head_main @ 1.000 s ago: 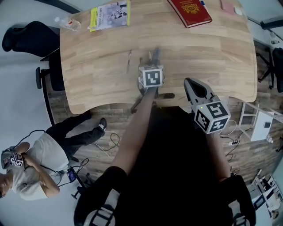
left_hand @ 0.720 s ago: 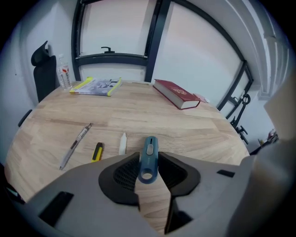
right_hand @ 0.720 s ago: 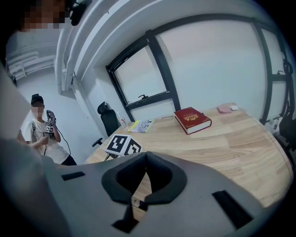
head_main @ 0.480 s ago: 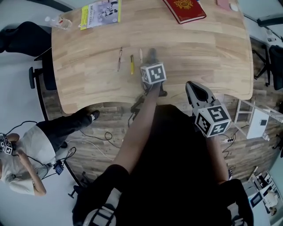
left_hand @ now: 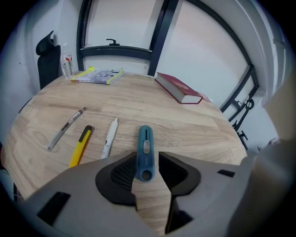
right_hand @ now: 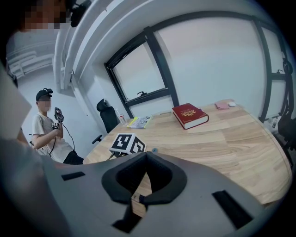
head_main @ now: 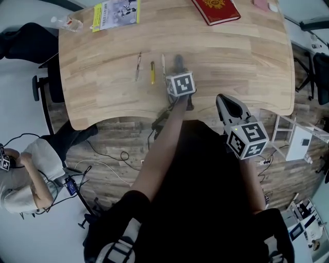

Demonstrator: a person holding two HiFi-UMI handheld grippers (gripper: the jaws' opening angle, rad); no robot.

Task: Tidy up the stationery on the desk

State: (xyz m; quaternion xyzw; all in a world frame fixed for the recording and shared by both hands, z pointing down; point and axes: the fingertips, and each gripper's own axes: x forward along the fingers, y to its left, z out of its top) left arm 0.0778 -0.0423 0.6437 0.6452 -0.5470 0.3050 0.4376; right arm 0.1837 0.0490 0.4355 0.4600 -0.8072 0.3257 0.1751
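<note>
A blue utility knife (left_hand: 144, 150) lies flat on the wooden desk (head_main: 247, 61), and its near end sits between the jaws of my left gripper (left_hand: 145, 158). Those jaws stand open on either side of it, with a thin gap at each pad. In the head view the left gripper (head_main: 178, 62) points down at the desk's middle and covers most of the knife. To its left lie a white pen (left_hand: 109, 138), a yellow marker (left_hand: 80, 146) and a clear pen (left_hand: 67, 128). My right gripper (head_main: 222, 97) hovers at the desk's near edge with its jaws together and nothing in them.
A red book (head_main: 216, 10) lies at the far side of the desk, a yellow booklet (head_main: 115, 10) and a water bottle (head_main: 67, 23) at the far left. A pink item (head_main: 262, 5) sits at the far right. A person (right_hand: 46, 127) stands beside a black chair (right_hand: 107, 118).
My left gripper has shifted a little right and lower, onto the knife, so the yellow marker and white pen show beside it. The right gripper has hardly moved.
</note>
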